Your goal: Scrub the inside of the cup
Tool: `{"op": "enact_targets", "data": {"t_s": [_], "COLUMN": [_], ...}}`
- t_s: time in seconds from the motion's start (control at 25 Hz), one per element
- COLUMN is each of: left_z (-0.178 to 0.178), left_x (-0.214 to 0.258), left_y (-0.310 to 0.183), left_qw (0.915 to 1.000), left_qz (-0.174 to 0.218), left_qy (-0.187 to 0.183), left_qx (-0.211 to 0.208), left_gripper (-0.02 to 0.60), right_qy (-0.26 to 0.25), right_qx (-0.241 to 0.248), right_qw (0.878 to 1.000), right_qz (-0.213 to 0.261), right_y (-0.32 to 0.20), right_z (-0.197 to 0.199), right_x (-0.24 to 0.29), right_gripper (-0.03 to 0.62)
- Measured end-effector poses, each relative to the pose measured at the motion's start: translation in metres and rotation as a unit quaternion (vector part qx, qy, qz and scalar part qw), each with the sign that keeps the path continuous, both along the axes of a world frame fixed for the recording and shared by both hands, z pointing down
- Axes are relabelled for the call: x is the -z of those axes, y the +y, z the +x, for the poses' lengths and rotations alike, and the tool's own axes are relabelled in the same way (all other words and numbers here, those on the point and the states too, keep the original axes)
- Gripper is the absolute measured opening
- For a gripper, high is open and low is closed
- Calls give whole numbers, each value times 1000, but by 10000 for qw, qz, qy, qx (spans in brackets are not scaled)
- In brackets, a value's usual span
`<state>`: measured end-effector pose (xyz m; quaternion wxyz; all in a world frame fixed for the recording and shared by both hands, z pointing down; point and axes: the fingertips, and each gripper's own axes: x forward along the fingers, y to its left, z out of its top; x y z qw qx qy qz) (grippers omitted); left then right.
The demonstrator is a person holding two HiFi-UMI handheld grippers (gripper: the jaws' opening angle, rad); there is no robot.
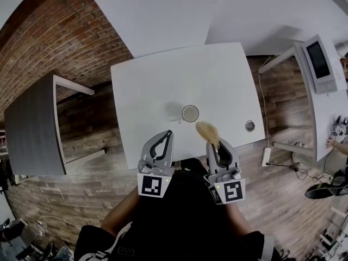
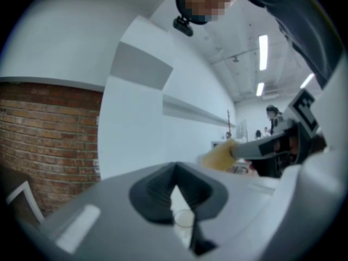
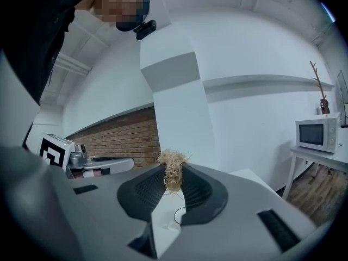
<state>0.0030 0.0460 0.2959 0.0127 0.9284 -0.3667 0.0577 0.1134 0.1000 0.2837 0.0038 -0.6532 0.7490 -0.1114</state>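
A clear cup (image 1: 190, 113) stands upright near the front middle of the white table (image 1: 157, 80). It shows small between the jaws in the left gripper view (image 2: 184, 218) and as a faint rim in the right gripper view (image 3: 179, 215). My right gripper (image 1: 211, 138) is shut on a tan fibre scrubber (image 1: 207, 131), whose tuft sticks out past the jaw tips (image 3: 173, 170), just right of the cup and nearer me. My left gripper (image 1: 168, 134) is shut with nothing in it, nearer me and left of the cup.
A round grommet (image 1: 249, 126) sits in the table's front right corner. A grey table (image 1: 32, 124) stands to the left, a white desk with a microwave (image 1: 319, 64) to the right. A power strip (image 1: 266, 156) and cables lie on the wooden floor.
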Motion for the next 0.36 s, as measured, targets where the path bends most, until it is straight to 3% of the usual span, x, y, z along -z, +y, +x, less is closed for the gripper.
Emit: {"op": "enact_targets", "data": {"t_s": [0.16,0.36], "left_z": [1,0], "left_x": [-1,-3], "left_y": [1,4], "left_qw": [9999,9977], "left_qz": [44,283], "left_qy": [-44,-493], "left_qx": [-88,-371], "left_gripper": [3,3], "right_qy": [77,38], "right_qx": [-14,-54], "right_qw": [10000,10000], "right_qz": [-45,-17], "right_y": [0,2], "right_z": [-1,-4], "right_x": [-2,0], "right_gripper": [60,60]}}
